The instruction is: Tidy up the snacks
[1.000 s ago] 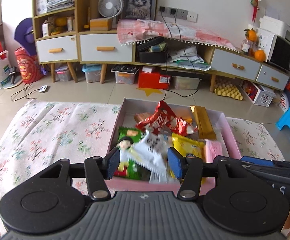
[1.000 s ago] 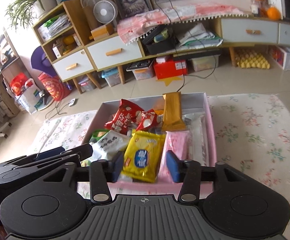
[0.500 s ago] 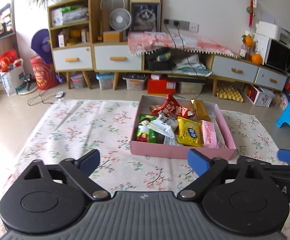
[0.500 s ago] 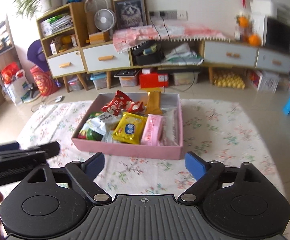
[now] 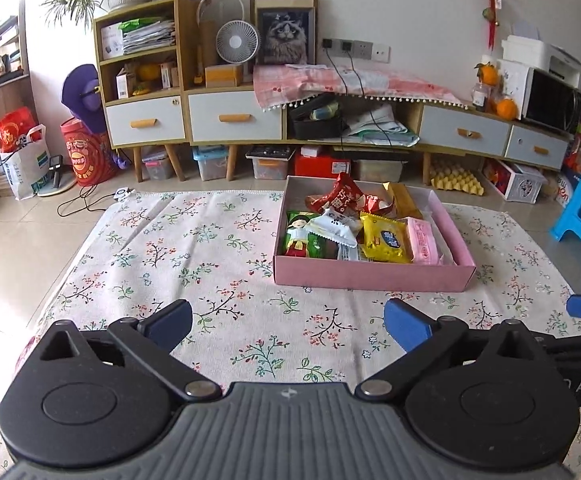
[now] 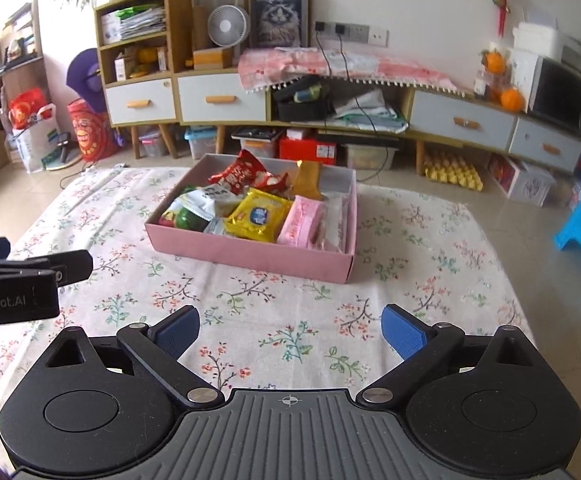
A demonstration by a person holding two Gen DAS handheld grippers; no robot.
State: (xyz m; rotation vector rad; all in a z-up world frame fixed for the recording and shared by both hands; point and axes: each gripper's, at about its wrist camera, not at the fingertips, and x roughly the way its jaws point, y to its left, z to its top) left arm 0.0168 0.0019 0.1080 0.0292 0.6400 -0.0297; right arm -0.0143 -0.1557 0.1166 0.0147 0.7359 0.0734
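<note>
Here the left gripper [image 5: 286, 322] and the right gripper [image 6: 290, 328] hang over the near part of the floral tablecloth [image 5: 194, 248], each with its jaws still spreading, already wide, and only bare cloth between the blue pads. The pink box [image 5: 370, 276] of snacks lies on the cloth well beyond both, towards the far edge; its long axis runs across the cloth, roughly parallel to that edge.

Left wrist view: the box sits right of centre with its near long wall square to the camera, and a blue pad of the other gripper enters at the right edge. Inside, the green packet [image 5: 300, 236], white packet [image 5: 336, 226], yellow packet [image 5: 386, 238] and pink packet [image 5: 422, 240] lie side by side, long axes running near-to-far; the red packet [image 5: 340, 196] and gold bar [image 5: 404, 200] sit at the far wall.

Right wrist view: the box is seen obliquely, its near right corner closest, showing a clear wrapper [image 6: 336, 220] along the right wall. The black side of the left gripper enters at the left edge.
</note>
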